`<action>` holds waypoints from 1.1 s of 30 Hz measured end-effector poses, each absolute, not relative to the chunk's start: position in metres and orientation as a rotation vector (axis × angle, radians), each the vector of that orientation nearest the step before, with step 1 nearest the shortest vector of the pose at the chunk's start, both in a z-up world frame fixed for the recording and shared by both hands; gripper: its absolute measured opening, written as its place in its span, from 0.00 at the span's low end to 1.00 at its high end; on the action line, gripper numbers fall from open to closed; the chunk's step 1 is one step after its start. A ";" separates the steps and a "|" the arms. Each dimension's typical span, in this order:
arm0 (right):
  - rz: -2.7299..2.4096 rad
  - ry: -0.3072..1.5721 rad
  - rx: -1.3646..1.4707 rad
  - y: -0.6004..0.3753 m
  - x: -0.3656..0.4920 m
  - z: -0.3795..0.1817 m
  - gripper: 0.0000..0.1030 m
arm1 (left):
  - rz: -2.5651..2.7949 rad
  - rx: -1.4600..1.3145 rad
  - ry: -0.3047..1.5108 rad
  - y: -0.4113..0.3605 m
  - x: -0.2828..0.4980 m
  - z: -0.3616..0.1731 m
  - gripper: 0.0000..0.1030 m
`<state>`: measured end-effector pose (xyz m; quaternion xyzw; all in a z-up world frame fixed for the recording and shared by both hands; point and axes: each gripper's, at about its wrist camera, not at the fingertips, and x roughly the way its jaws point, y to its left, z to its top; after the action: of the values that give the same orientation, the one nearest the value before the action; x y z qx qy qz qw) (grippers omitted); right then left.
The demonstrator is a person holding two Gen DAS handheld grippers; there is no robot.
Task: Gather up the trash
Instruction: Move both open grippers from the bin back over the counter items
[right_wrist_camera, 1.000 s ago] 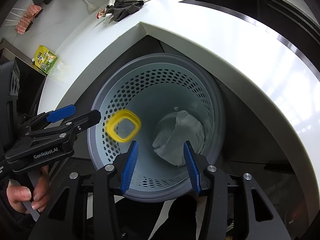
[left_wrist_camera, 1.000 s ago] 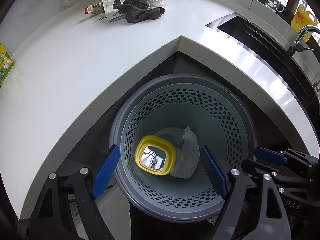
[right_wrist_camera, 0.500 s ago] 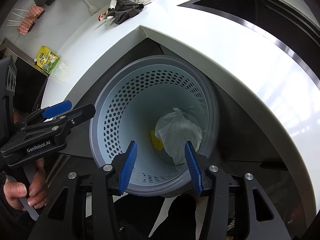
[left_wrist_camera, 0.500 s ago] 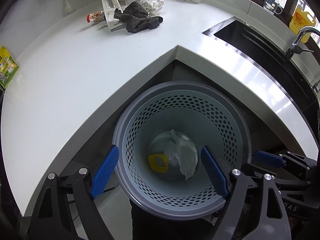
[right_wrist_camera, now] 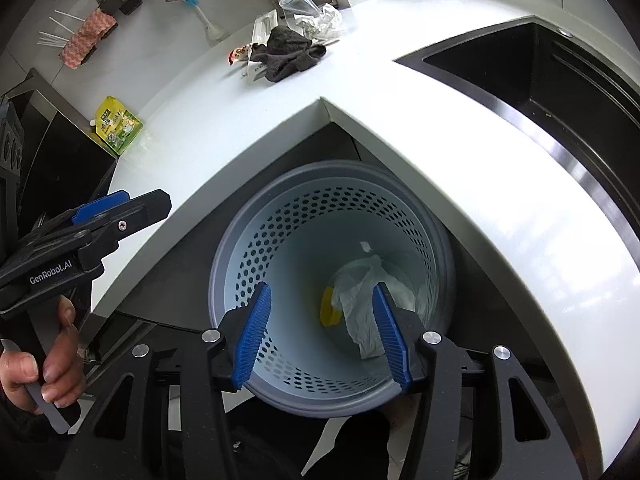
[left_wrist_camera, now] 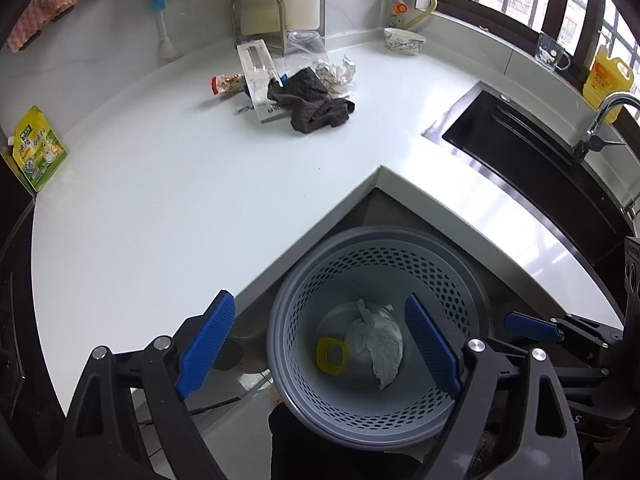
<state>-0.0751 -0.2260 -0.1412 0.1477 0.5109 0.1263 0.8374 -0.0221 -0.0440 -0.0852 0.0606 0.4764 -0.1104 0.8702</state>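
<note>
A grey perforated trash bin stands below the inner corner of the white counter. At its bottom lie a yellow lid and crumpled white paper. My left gripper is open and empty above the bin's left rim. My right gripper is open and empty above the bin's near rim. More trash lies at the back of the counter: a dark rag, crumpled wrappers, a white box and a snack wrapper.
A black sink with a tap is set in the counter on the right. A green-yellow pouch sits at the counter's left edge. A bowl stands at the back.
The yellow lid fell from mid-air to the bottom of the bin. Both grippers rose and tilted up, so more of the counter shows.
</note>
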 end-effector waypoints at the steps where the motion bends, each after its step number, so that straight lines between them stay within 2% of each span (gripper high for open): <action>1: 0.270 1.071 0.311 -0.225 -0.072 -0.137 0.50 | -0.224 0.123 0.986 -0.041 -0.020 -0.081 0.84; 19: 0.206 0.923 0.284 -0.190 0.054 -0.079 0.58 | -0.188 0.062 0.875 0.025 0.090 -0.028 0.88; 26: 0.182 0.876 0.286 -0.171 0.117 -0.077 0.62 | -0.189 0.079 0.883 0.051 0.139 -0.038 0.88; 33: 0.114 0.913 0.265 -0.155 0.177 -0.098 0.62 | -0.220 0.092 0.916 0.065 0.179 -0.059 0.88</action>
<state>0.1767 -0.1548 -0.0975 0.1273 0.4394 0.0549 0.8875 0.1786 0.0652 -0.0594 0.0443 0.4410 -0.1059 0.8901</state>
